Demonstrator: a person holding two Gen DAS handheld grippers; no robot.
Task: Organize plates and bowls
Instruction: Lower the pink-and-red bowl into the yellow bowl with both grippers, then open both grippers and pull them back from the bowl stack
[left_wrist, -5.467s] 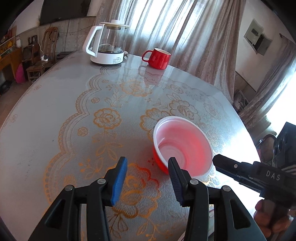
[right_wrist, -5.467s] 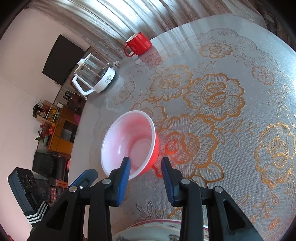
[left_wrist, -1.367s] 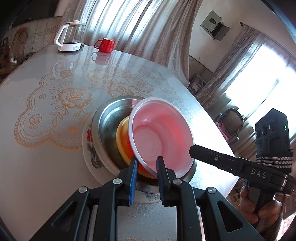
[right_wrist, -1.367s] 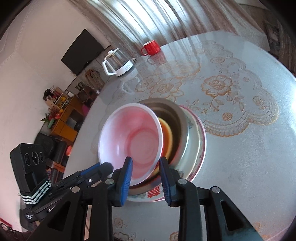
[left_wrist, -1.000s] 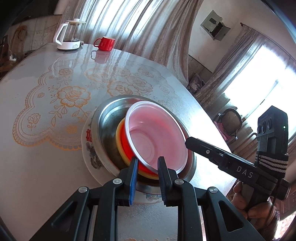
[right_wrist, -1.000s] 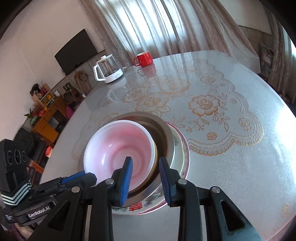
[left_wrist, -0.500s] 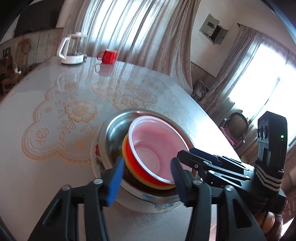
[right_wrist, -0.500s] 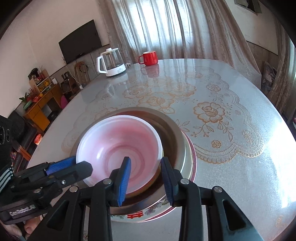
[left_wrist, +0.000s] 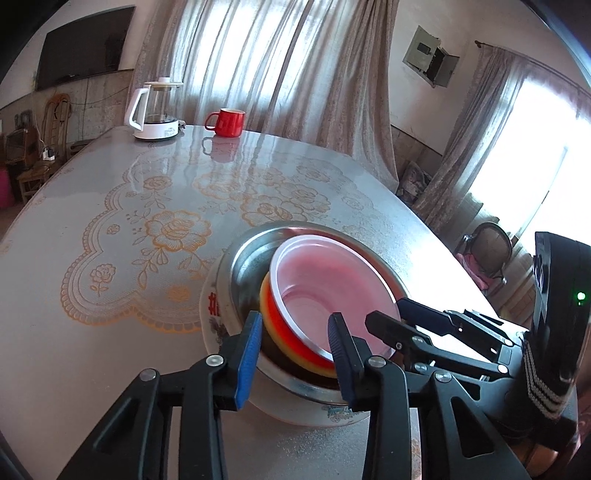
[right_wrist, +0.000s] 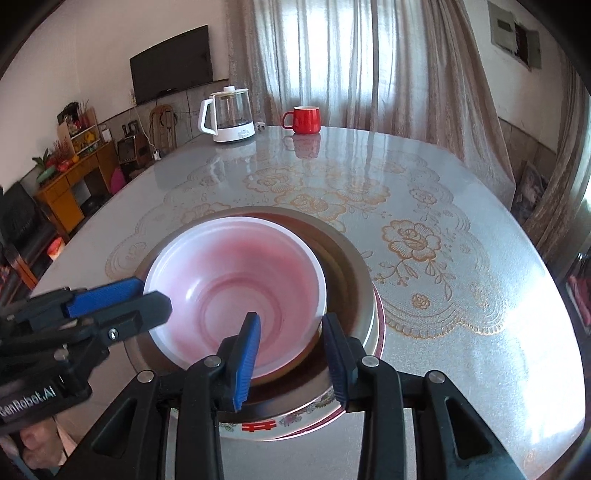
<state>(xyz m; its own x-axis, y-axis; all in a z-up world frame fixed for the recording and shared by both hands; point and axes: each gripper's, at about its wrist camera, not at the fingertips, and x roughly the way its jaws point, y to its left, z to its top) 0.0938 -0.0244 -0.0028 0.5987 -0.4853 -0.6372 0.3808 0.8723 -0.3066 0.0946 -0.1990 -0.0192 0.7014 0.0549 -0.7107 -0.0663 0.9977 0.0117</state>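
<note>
Released since a second ago, the red bowl (left_wrist: 325, 295) now sits nested in the stack, no pad pinching its rim any more, and it lies flatter than it did when both grippers tilted it. It rests inside a yellow bowl (left_wrist: 267, 317), which sits in a steel basin (left_wrist: 243, 258), and that stands on a patterned plate (left_wrist: 208, 314) near the table's close edge.

Seen from the left wrist, the left gripper (left_wrist: 293, 354) at 6 o'clock of the stack has its jaws closing, standing apart on either side of the bowls' near rim without pressing it. At 4 o'clock the right gripper (left_wrist: 386, 317) reaches in over the basin's rim.

From the right wrist, the right gripper's (right_wrist: 290, 354) jaws are moderately parted, one blue pad (right_wrist: 247, 354) over the red bowl's inside, the other outside, neither touching. The left gripper (right_wrist: 122, 299) comes in at 9 o'clock.

Far across the flowered table (right_wrist: 424, 236), at 12 o'clock, stand a red mug (right_wrist: 304, 119) and a glass kettle (right_wrist: 229, 116).
</note>
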